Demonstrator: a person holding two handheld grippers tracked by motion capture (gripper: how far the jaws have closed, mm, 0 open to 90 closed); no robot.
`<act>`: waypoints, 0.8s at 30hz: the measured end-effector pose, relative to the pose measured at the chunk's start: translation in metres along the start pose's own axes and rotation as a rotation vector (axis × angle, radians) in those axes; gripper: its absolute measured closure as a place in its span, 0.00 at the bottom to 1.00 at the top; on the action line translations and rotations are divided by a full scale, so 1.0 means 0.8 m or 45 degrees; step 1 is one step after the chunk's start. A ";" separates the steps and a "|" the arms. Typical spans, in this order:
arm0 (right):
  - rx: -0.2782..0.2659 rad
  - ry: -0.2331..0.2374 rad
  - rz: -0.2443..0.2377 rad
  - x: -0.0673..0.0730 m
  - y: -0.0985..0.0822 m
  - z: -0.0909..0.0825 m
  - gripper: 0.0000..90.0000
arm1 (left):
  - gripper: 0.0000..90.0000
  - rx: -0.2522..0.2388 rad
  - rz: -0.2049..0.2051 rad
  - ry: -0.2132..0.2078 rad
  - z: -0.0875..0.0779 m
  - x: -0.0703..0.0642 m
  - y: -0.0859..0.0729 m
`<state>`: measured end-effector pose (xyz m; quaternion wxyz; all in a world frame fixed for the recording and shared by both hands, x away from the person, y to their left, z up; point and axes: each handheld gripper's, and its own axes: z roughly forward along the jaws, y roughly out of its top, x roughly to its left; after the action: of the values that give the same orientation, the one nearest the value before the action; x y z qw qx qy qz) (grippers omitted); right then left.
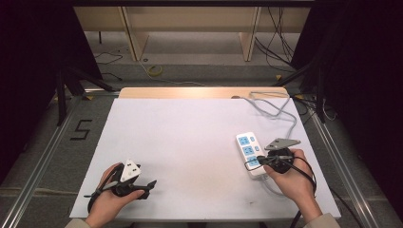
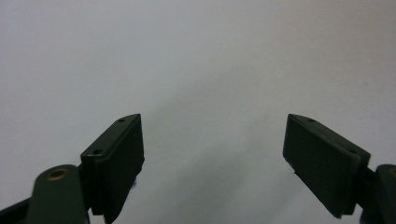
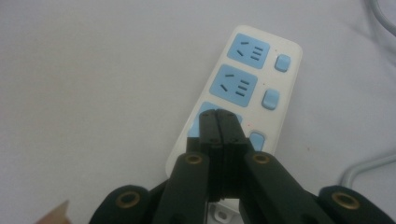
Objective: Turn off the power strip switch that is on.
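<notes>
A white power strip (image 1: 249, 147) with three blue sockets and a pale blue switch beside each lies at the table's right, and appears close up in the right gripper view (image 3: 243, 84). My right gripper (image 1: 249, 164) is shut, its pads pressed together with nothing between them. Its tips (image 3: 218, 114) hang over the nearest socket; I cannot tell whether they touch it. My left gripper (image 1: 148, 188) rests near the front left of the white table top (image 1: 180, 142). It stands open (image 2: 213, 119) over bare white surface.
The strip's grey cable (image 1: 275, 107) loops toward the back right corner and off the table. A wooden edge (image 1: 199, 91) runs along the table's far side. Metal rails flank the table, and a "5" mark (image 1: 81, 129) is on the floor to the left.
</notes>
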<state>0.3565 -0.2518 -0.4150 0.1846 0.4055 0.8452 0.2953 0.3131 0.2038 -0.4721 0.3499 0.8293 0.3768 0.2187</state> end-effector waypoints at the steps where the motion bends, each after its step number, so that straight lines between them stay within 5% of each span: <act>1: 0.002 -0.002 0.001 -0.001 0.000 0.001 1.00 | 0.23 0.000 0.000 -0.001 0.000 0.000 0.000; 24: 0.038 -0.028 0.022 -0.012 0.003 0.009 1.00 | 0.23 -0.001 0.003 0.001 0.000 0.000 0.000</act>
<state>0.3673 -0.2557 -0.4185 0.1854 0.4186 0.8439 0.2798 0.3132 0.2039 -0.4720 0.3498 0.8296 0.3757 0.2198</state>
